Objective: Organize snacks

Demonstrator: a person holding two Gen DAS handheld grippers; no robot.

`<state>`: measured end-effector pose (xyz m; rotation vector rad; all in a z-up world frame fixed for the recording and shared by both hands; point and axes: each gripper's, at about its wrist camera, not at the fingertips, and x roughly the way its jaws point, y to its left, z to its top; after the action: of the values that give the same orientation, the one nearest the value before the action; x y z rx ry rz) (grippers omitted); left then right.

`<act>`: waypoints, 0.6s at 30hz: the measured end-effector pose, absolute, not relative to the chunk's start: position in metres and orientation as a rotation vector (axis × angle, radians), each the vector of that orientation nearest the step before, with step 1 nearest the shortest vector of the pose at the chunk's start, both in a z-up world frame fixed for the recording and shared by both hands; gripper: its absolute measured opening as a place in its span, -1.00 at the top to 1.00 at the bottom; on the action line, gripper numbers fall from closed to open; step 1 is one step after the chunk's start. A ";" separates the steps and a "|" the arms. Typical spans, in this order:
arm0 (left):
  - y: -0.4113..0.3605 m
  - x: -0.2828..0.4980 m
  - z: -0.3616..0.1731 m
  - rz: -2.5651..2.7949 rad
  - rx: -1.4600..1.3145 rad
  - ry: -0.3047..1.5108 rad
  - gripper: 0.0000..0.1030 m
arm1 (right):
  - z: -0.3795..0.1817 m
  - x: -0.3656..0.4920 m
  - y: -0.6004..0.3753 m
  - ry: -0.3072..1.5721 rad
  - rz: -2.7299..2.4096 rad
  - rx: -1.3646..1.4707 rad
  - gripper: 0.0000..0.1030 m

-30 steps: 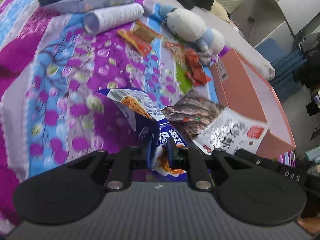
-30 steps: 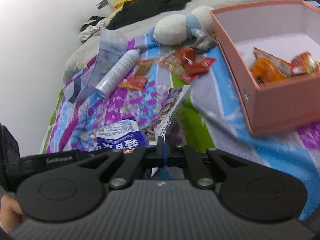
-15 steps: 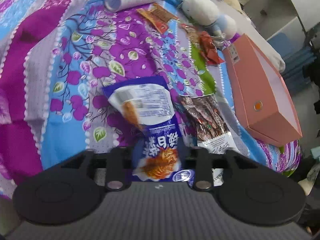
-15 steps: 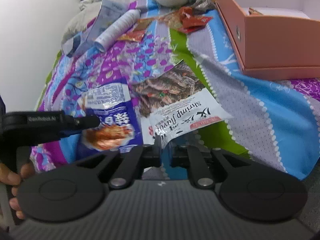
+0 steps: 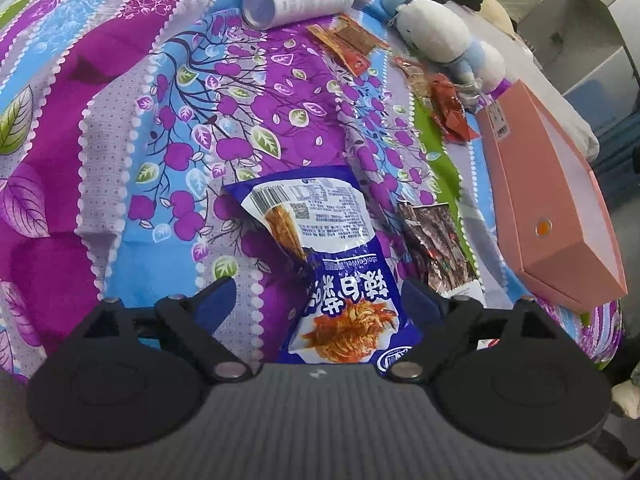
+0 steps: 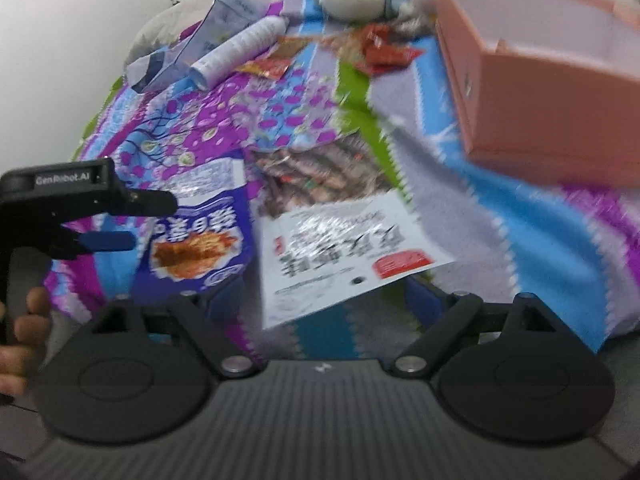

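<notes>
On the near edge of the bed's purple, blue and green floral cover [image 5: 168, 92]: blue snack pouch [image 5: 332, 264] lying flat, between the jaws of the left hand-held gripper [image 5: 320, 300], jaws opening wide, pads clear of the pouch. Just to its right, white shrimp snack pouch [image 6: 332, 240], blurred, near end between the jaws of the right hand-held gripper [image 6: 324, 304], jaws opening, not pressing it. Farther right, pink box [image 5: 560, 216], open-topped. Farther back, small red and orange packets [image 5: 448, 100], a white cylinder [image 5: 298, 2] on its side, a white and blue plush toy [image 5: 436, 32].
</notes>
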<state>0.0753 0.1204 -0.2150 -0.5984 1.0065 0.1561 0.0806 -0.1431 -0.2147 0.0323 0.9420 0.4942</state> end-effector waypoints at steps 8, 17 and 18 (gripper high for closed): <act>0.119 0.088 -0.214 0.165 -0.616 1.017 -0.81 | -0.191 0.089 -0.151 0.770 0.517 -0.018 -0.72; 0.111 0.104 -0.221 0.154 -0.669 1.043 -0.81 | -0.229 0.139 -0.114 0.797 0.645 -0.138 -0.72; 0.110 0.105 -0.222 0.161 -0.666 1.047 -0.81 | -0.232 0.142 -0.110 0.793 0.654 -0.159 -0.72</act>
<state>0.1054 0.1104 -0.2222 -0.6664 1.0471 0.1607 0.1419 -0.1097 -0.2325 -0.1589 0.7934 0.6542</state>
